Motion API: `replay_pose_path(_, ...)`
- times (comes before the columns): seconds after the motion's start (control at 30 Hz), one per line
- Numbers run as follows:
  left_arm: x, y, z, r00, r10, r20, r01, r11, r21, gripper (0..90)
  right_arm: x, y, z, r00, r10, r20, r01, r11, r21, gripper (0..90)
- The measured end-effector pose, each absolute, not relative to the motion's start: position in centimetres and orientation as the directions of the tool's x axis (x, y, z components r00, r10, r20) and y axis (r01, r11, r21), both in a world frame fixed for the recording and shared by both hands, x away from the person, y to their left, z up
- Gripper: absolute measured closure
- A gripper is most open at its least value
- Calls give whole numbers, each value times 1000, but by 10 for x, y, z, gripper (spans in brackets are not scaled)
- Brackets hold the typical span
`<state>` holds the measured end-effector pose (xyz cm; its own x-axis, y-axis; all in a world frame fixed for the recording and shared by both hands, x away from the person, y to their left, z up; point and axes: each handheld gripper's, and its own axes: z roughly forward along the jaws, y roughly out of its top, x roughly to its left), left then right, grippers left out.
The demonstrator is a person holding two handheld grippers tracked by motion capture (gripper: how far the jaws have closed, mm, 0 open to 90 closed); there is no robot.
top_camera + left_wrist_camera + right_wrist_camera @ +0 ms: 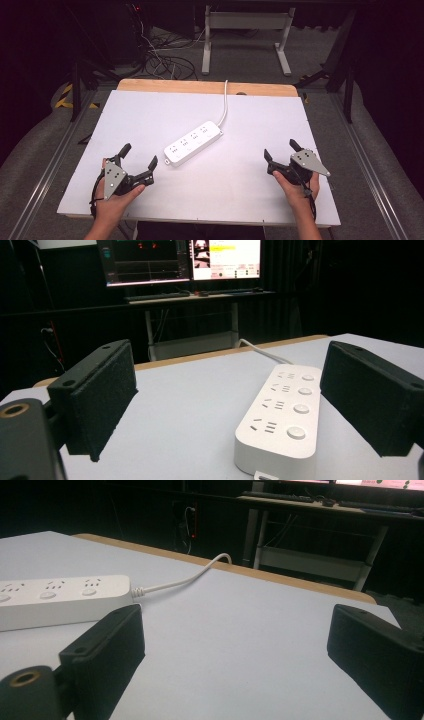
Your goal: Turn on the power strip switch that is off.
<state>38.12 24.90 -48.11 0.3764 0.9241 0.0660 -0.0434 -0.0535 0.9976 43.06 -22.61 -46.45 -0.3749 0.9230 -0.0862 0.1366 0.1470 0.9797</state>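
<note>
A white power strip point(193, 142) with several sockets and round buttons lies at an angle in the middle of the white table point(150, 120). Its white cable point(225, 102) runs off the far edge. My left gripper point(139, 156) rests near the front left, open and empty, with the strip's near end just ahead of its jaws. In the left gripper view the power strip point(280, 415) sits between the two black jaws, touching neither. My right gripper point(281, 149) is at the front right, open and empty. The right gripper view has the power strip point(60, 600) off to its left.
A wooden strip point(207, 87) shows along the table's far edge. Beyond it stand a white desk frame point(245, 35) and tangled cables point(160, 55) on the floor. Monitors point(180, 260) glow in the dark background. Bare table surface lies between the grippers.
</note>
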Motion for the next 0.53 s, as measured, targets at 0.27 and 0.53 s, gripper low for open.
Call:
replay_pose_path(0.27,382,248,-481,382,922,71,-45,-58,997,83,430,-227,-465,-375,922,-92,136,153,979,96)
replay_pose_path(0.53,383,248,-482,382,922,69,-40,-58,997,83,431,-226,-466,-376,922,-94,142,158,977,99)
